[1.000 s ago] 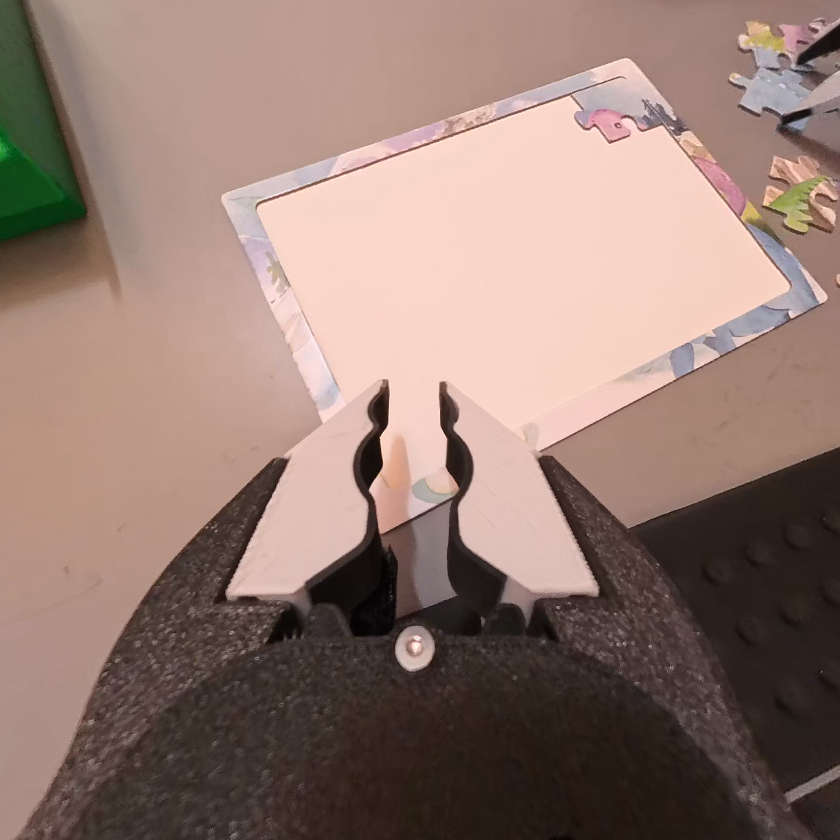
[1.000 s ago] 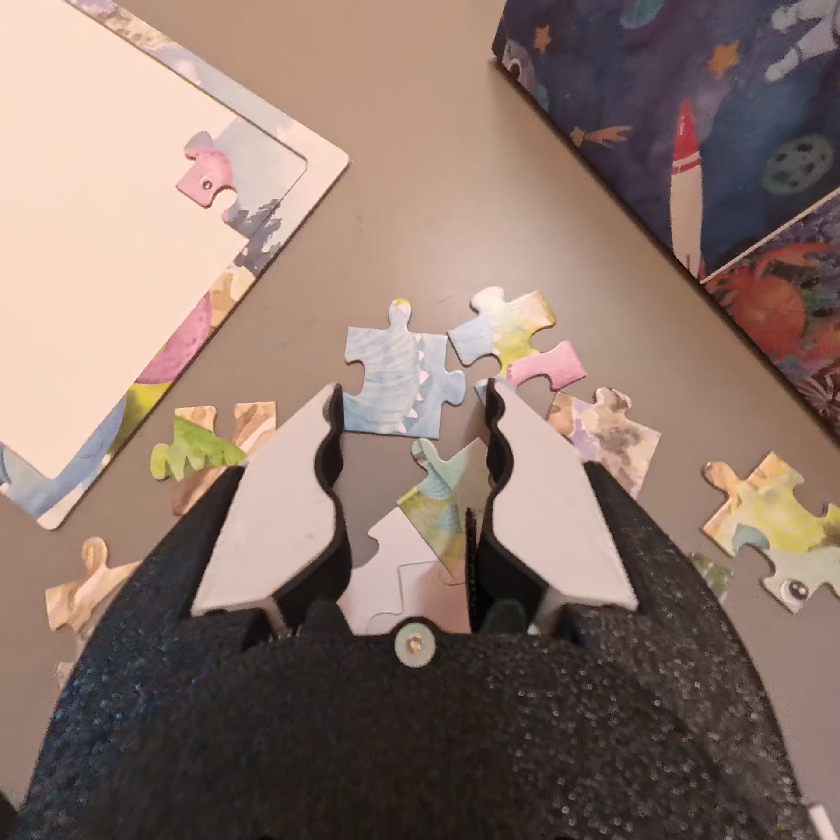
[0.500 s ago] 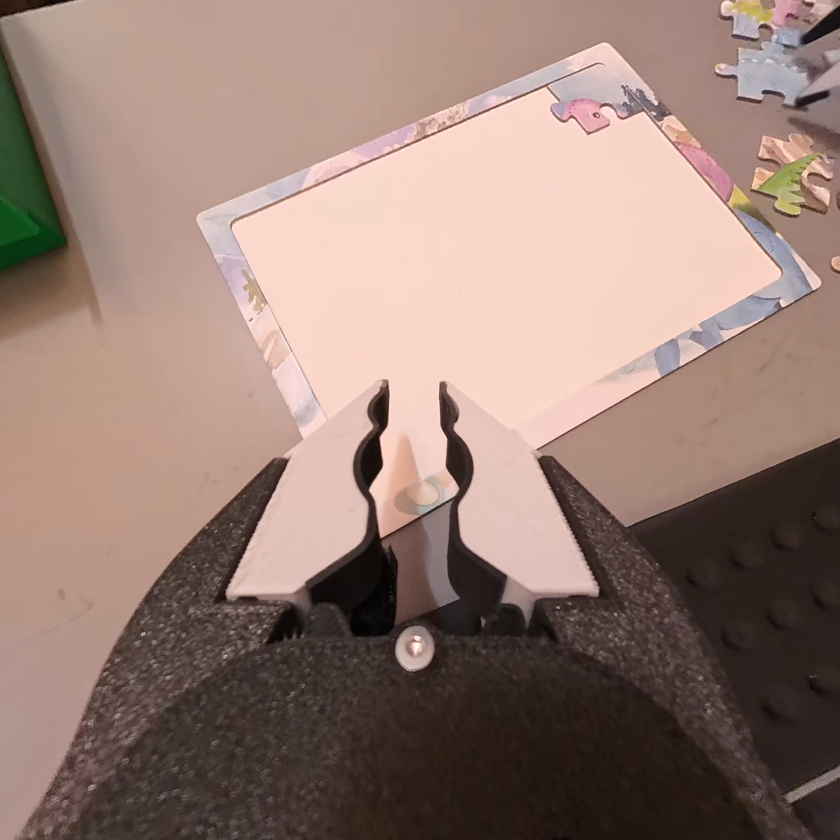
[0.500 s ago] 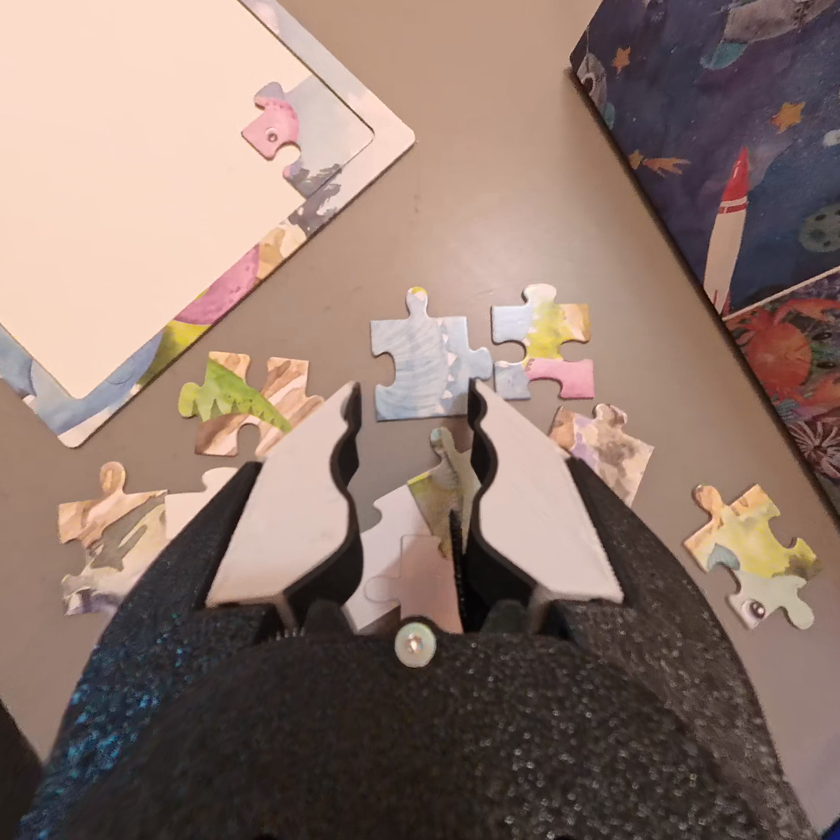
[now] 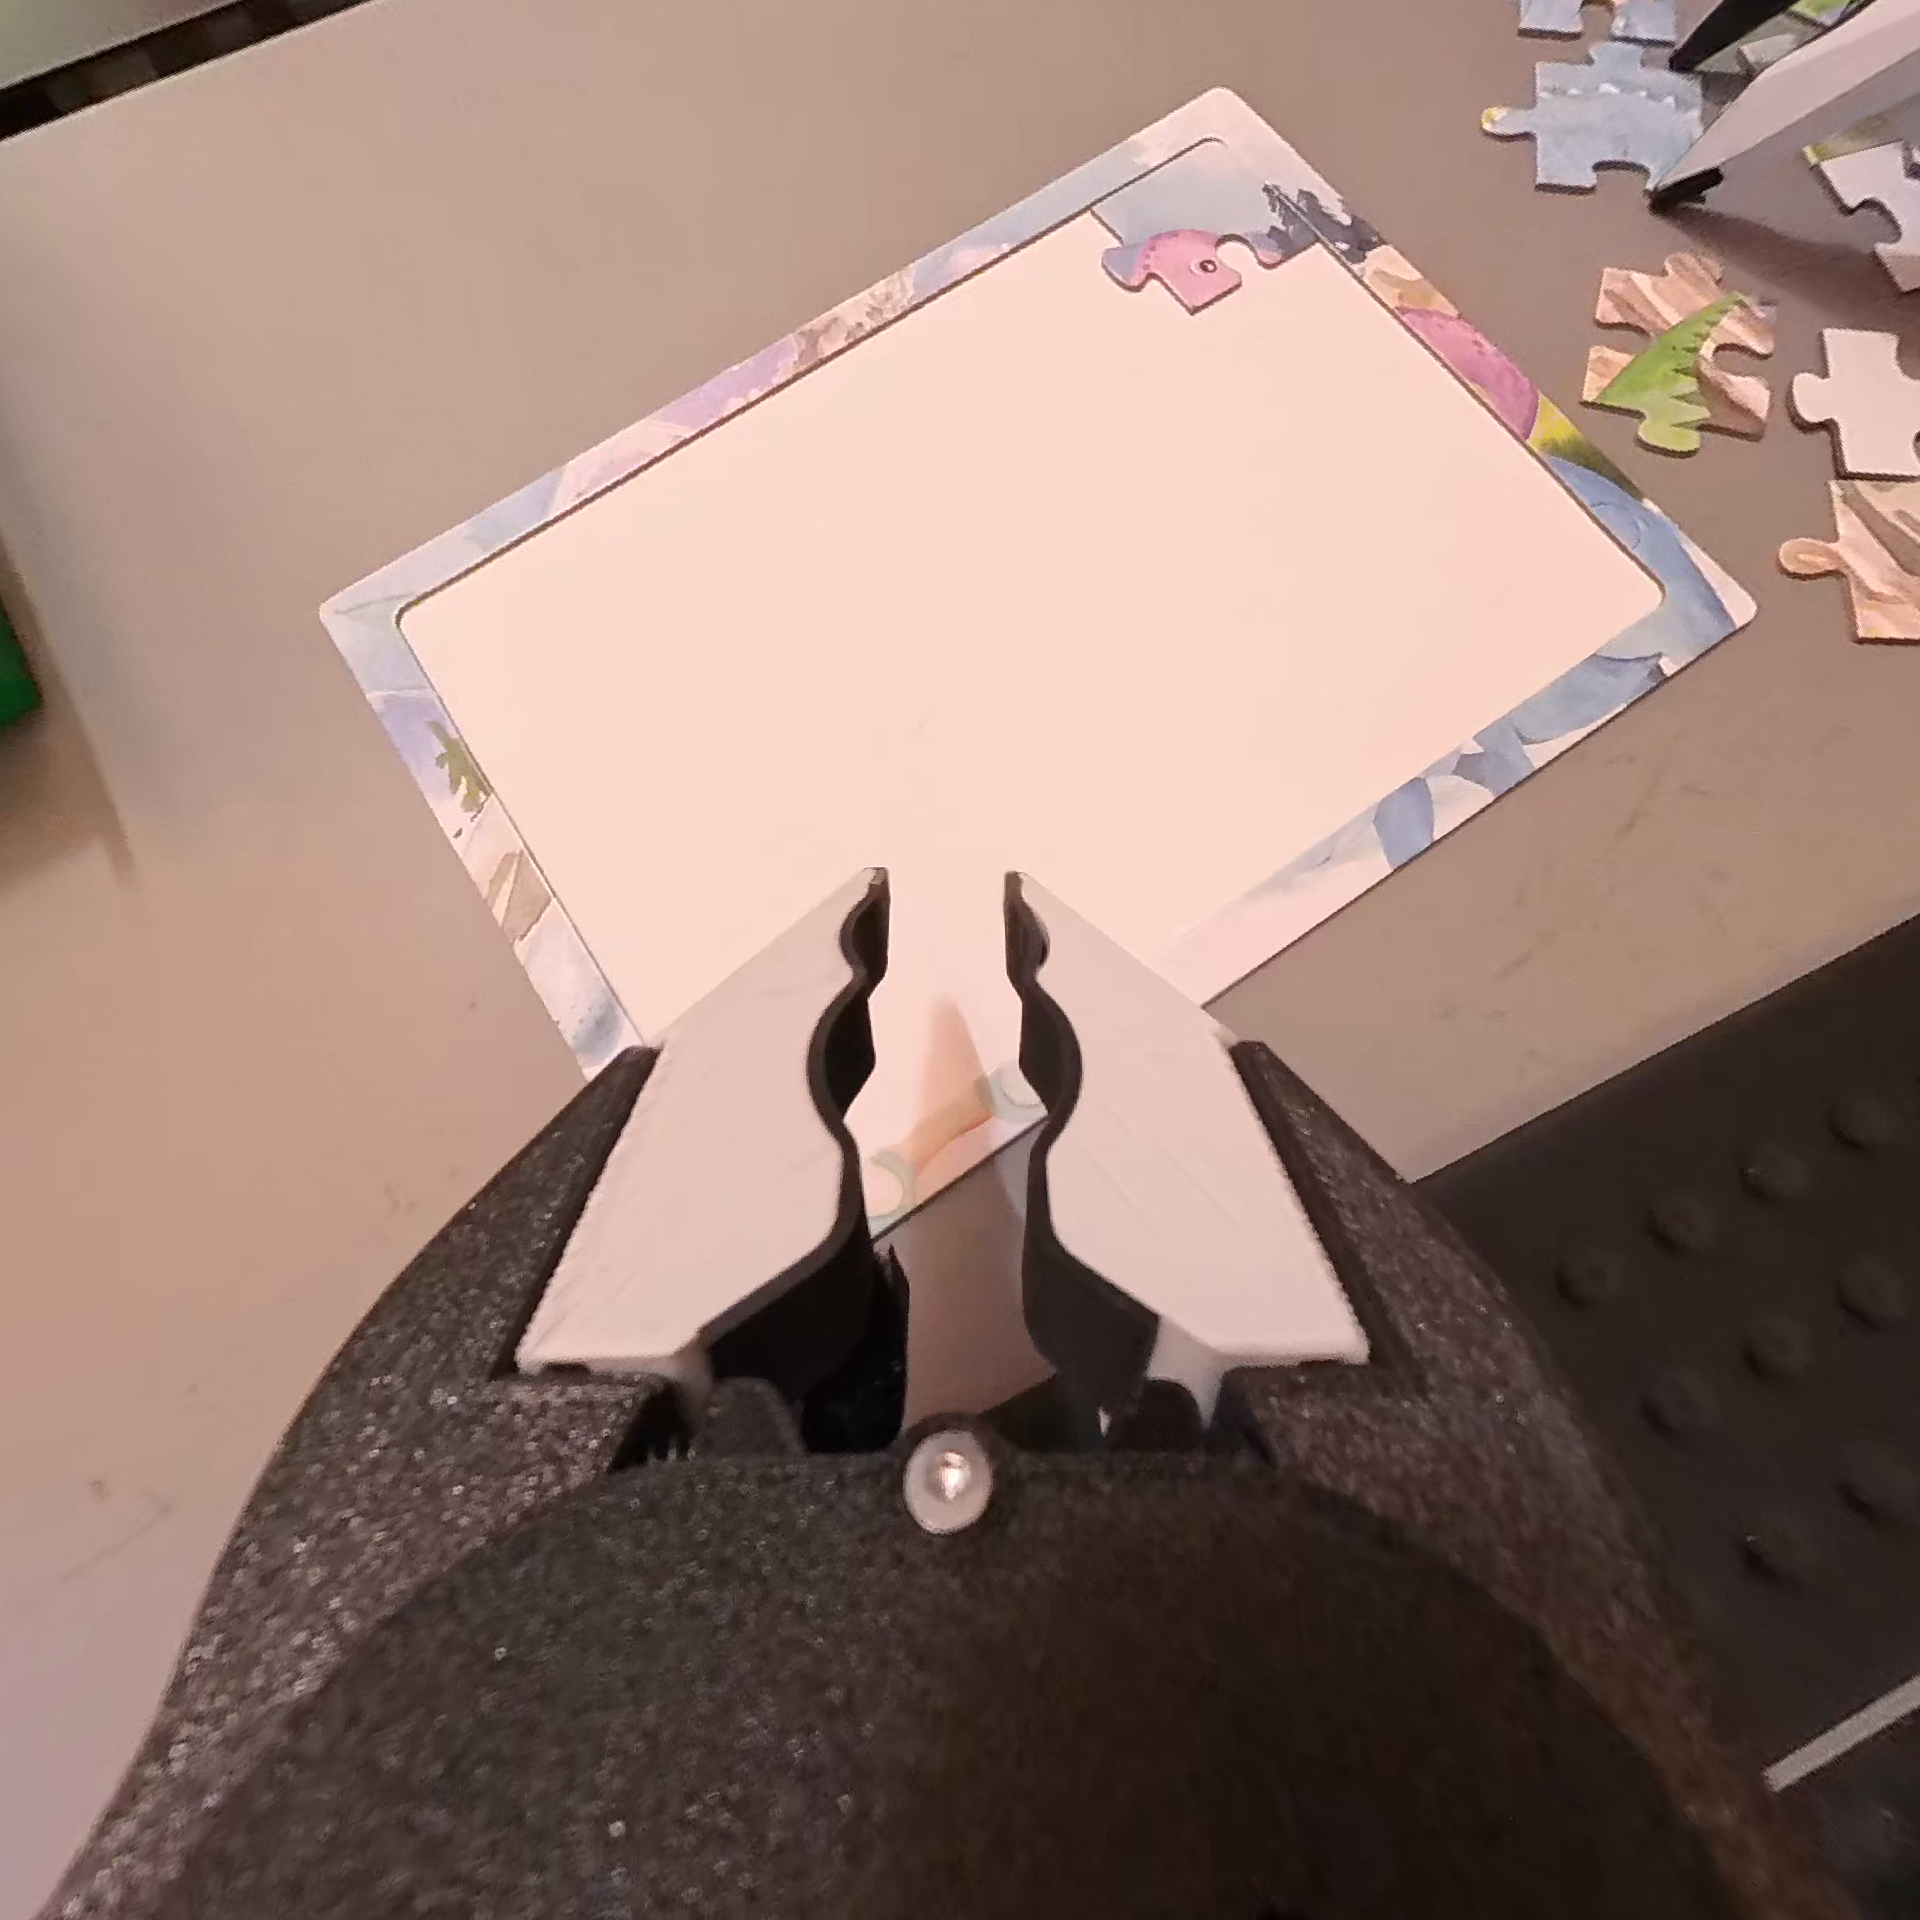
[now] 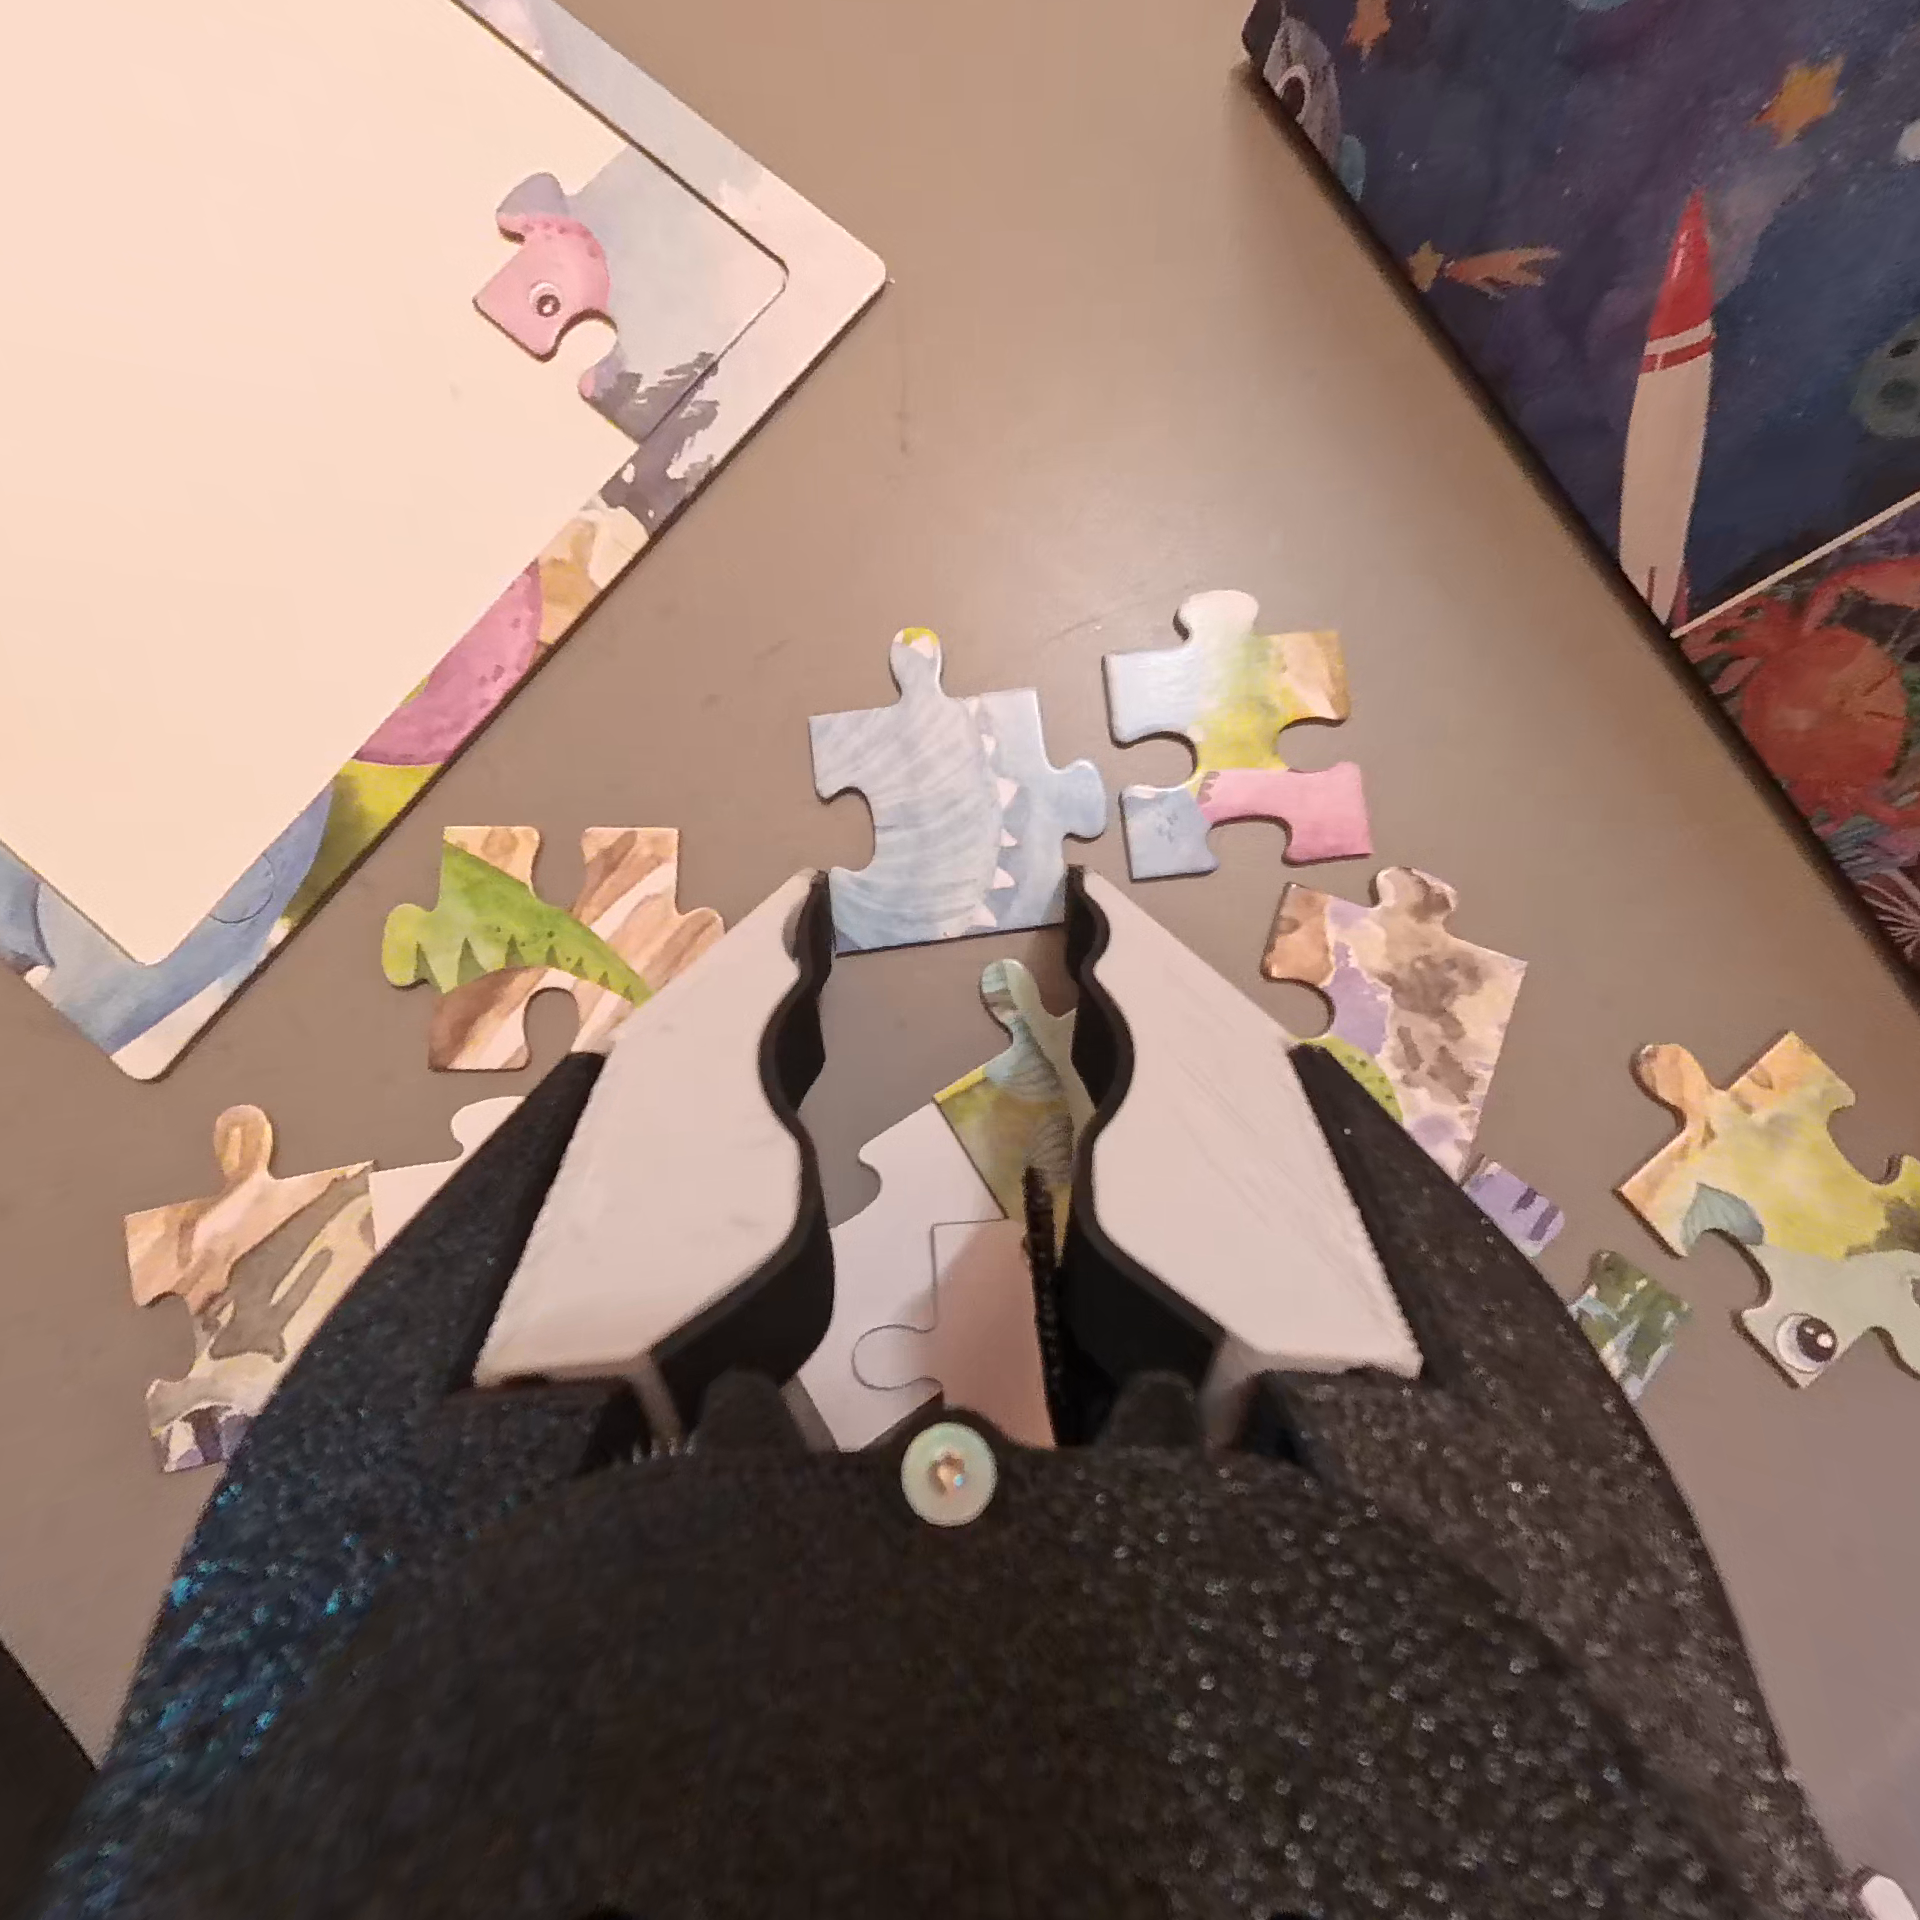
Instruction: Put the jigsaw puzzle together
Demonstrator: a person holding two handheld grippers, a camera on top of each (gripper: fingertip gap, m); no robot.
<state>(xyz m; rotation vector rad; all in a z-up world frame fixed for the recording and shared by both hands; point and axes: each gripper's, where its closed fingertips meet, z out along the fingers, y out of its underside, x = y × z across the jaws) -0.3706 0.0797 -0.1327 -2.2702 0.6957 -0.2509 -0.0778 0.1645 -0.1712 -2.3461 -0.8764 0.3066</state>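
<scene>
The puzzle frame (image 5: 1704,613) lies flat on the grey table, its white inside bare except for one pink and blue piece (image 5: 1184,260) in the far right corner. My left gripper (image 5: 945,894) hovers over the frame's near corner, slightly open and empty. My right gripper (image 6: 948,894) is open, its tips flanking the near edge of a blue piece (image 6: 956,790). Loose pieces lie around it: a green and brown one (image 6: 520,935), a yellow and pink one (image 6: 1236,727), a teal and yellow one (image 6: 1023,1070) between the fingers. The frame (image 6: 821,260) shows at upper left.
A dark blue box with space pictures (image 6: 1610,260) stands right of the pieces. More pieces lie at right (image 6: 1787,1205) and left (image 6: 249,1268), and some face down (image 6: 914,1268). A black studded mat (image 5: 1714,1299) covers the table's near right. The right gripper shows far off (image 5: 1849,94). Left tips to right tips: about 30 centimeters.
My right gripper has turned and moved up to the blue piece, its jaws a little narrower. My left gripper has drifted slightly over the frame's near corner, with the same opening.
</scene>
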